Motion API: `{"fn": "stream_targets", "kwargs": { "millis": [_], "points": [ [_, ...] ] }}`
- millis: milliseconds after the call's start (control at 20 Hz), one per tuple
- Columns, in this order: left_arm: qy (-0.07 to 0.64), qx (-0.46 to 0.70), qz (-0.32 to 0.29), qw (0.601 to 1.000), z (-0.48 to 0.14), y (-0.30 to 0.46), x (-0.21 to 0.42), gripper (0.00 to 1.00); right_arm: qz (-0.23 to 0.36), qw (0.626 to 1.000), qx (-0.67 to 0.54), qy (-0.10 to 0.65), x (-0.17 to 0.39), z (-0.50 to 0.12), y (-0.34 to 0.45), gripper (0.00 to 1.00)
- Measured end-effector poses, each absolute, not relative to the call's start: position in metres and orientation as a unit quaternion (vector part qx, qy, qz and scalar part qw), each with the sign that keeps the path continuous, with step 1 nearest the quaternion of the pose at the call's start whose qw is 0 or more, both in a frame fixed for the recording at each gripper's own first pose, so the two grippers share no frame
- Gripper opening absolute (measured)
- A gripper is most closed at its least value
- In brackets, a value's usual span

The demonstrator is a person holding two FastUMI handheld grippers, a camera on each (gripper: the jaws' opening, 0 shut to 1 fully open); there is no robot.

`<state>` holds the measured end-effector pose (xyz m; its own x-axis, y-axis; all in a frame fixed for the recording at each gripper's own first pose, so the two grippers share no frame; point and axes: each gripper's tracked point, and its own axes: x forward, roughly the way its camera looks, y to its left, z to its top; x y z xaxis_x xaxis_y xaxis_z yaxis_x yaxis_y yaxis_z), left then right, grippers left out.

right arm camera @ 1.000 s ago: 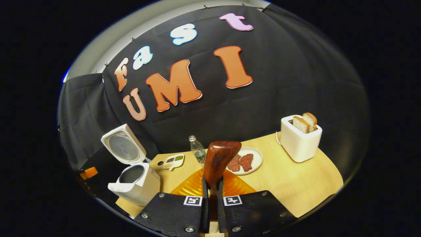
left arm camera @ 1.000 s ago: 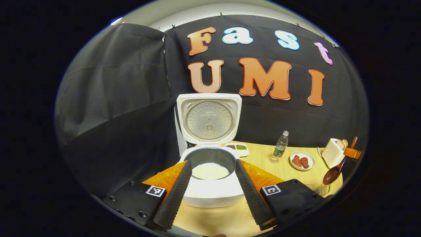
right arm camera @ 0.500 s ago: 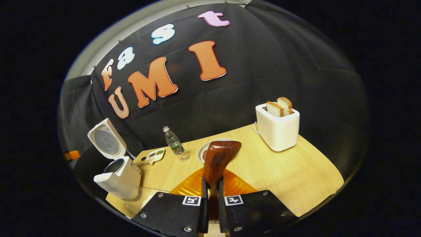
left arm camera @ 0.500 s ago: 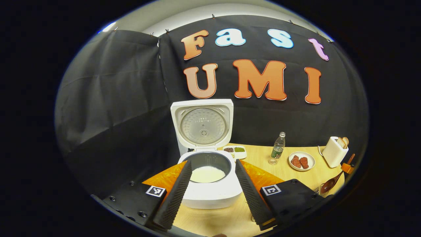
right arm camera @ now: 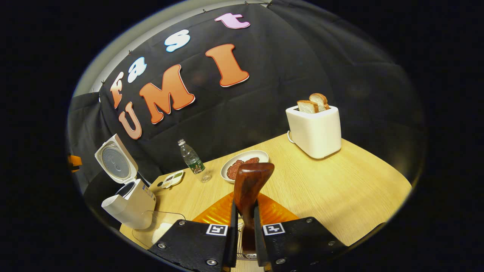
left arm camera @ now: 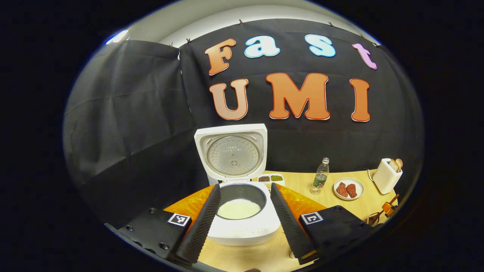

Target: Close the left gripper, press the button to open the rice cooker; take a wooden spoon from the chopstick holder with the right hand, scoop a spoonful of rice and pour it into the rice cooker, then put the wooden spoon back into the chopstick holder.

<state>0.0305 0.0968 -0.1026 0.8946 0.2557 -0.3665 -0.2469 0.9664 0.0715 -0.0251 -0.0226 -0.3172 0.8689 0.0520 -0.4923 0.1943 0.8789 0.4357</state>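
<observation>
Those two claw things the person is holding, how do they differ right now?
The left gripper has its fingers spread wide apart and holds nothing; the right gripper has its fingers drawn close, pressing on the handle of the wooden spoon. The left gripper points at the open rice cooker, with white rice in its pot; the right gripper faces the table with the toaster and plate. Both carry small square markers.

Two gripper-mounted fisheye views, both facing the booth's back wall across the table (right arm camera: 332, 189).

Left gripper view sits close above the open rice cooker (left arm camera: 242, 211), looking level along its fingers. Right gripper view looks from the table's near edge, tilted, toward the toaster (right arm camera: 314, 130). Shared: rice cooker, bottle (right arm camera: 193, 160), plate (right arm camera: 244, 162), toaster.
</observation>
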Motion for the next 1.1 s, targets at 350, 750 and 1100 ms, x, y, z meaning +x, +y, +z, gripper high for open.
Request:
{"fn": "stream_targets", "kwargs": {
  "millis": [350, 750, 1100],
  "points": [
    [0.154, 0.002, 0.123, 0.98, -0.072, 0.12, 0.066, 0.91, -0.075, 0.913, 0.255, 0.308, -0.066, -0.328, -0.035, 0.3],
    [0.136, -0.025, 0.128, 0.982, -0.024, 0.177, 0.125, 0.9, -0.123, 0.913, 0.235, 0.309, -0.091, -0.273, -0.058, 0.95],
    [0.118, -0.003, 0.106, 0.987, 0.015, 0.206, 0.221, 0.88, -0.145, 0.966, 0.102, 0.188, -0.06, -0.119, -0.104, 0.94]
  ]
}}
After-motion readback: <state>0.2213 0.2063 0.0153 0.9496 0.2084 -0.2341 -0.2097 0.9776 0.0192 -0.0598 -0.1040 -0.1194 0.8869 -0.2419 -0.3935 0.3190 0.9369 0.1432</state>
